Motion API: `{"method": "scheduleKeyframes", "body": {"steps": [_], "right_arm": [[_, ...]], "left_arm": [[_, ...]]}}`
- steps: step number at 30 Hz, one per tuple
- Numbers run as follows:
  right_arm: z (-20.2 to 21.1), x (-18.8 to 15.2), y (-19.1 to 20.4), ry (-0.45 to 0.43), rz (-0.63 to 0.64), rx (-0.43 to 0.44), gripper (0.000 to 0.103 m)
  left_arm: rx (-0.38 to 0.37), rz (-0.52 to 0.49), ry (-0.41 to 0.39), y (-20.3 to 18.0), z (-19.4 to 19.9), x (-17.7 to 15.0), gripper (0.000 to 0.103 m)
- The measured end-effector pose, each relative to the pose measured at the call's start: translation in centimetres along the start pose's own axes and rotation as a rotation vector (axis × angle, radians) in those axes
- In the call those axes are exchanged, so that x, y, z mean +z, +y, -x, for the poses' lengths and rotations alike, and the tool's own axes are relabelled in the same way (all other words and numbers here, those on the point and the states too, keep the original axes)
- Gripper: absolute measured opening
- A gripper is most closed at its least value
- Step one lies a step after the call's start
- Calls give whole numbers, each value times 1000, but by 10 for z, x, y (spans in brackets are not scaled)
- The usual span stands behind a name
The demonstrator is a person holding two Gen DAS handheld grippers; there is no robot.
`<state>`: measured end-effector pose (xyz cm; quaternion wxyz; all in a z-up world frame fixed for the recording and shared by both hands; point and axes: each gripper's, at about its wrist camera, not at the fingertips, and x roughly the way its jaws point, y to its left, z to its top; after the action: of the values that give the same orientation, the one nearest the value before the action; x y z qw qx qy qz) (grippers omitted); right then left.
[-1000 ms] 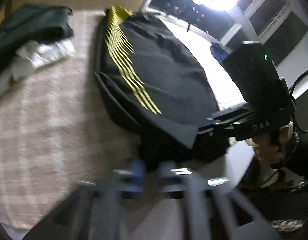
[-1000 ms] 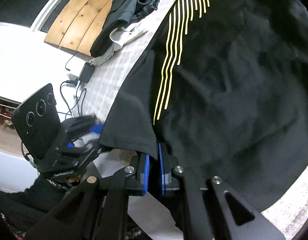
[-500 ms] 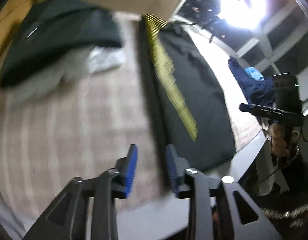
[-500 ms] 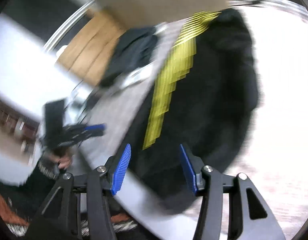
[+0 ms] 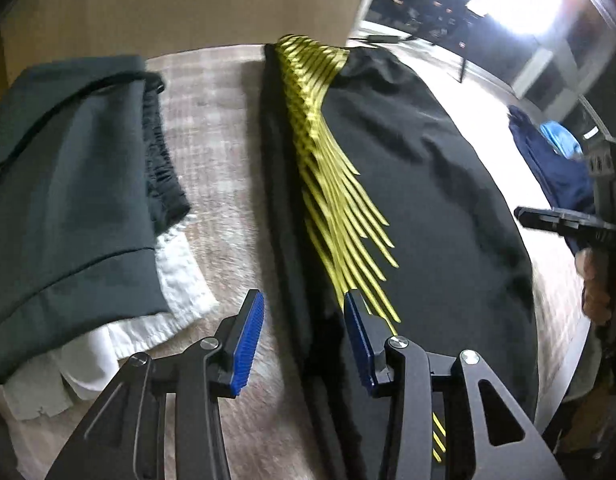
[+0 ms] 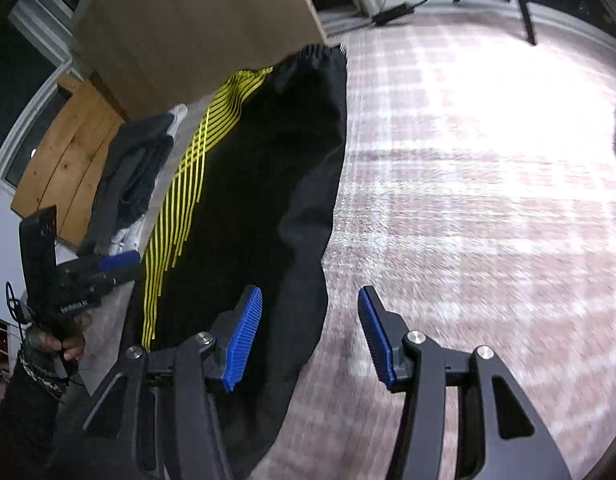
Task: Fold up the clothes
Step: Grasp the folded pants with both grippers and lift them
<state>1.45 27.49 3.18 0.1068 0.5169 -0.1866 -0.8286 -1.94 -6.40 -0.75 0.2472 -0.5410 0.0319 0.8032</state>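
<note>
1. Black garment (image 5: 420, 208) with fanned yellow stripes (image 5: 332, 200) lies folded into a long strip on the checked pinkish bed cover (image 6: 468, 184), its gathered waistband at the far end by the wooden headboard (image 6: 196, 28).
2. Left hand-held gripper (image 5: 304, 336) hovers over the garment's near left edge; its blue pads (image 5: 250, 340) have just been parting and now stand apart with no cloth pinched between them.
3. Right hand-held gripper (image 6: 310, 332) hangs over the garment's right edge, one pad above black fabric and the other above bare cover; its jaws stand apart and hold nothing.
4. Dark green folded clothing (image 5: 68, 200) sits on white cloth (image 5: 172, 296) left of the garment, apart from it.
5. Navy and light-blue items (image 5: 548, 160) lie at the far right.
</note>
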Motion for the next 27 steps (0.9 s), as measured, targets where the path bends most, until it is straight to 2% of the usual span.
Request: {"method": "scheduleKeyframes", "body": {"steps": [3,6,8,9,11,13,15,17,18,19,20,21,24,27], "right_arm": [[-9,1,-3,15,12,22,50],[-9,5,0,23,47,32,49],[-11,7,2,39,64,54,45],[-12,7,4,49,73,71,40],[-17,6,10,67,97,80,39],[-18,5,12,69,123,81,39],[-17,5,9,76,114,108,39],[-17,4,5,75,109,132,39],[-16,3,4,70,117,140,39],[-17,3,3,68,125,140,33],[-18,2,3,73,129,147,26],[-19,2,2,87,123,164,11],[-9,3,-2,52,95,238,9],[14,7,-4,-25,66,320,9]], "left_arm": [[3,24,1,3,-6,4,47],[7,2,5,-2,-11,7,50],[13,-30,13,-9,-13,8,50],[1,-36,17,-12,-14,9,49],[-15,-49,22,-17,-16,9,46],[-8,-77,27,-25,-16,10,33],[-1,-99,35,-28,-18,10,26],[-5,-98,37,-27,-19,11,11],[-18,-90,34,-26,-19,12,5],[-30,-82,30,-25,-19,12,3],[-42,-73,27,-23,-18,13,3],[-58,-63,21,-22,-18,13,3],[-155,-6,-29,-15,-4,14,2],[-274,66,-132,-5,26,17,2]]}}
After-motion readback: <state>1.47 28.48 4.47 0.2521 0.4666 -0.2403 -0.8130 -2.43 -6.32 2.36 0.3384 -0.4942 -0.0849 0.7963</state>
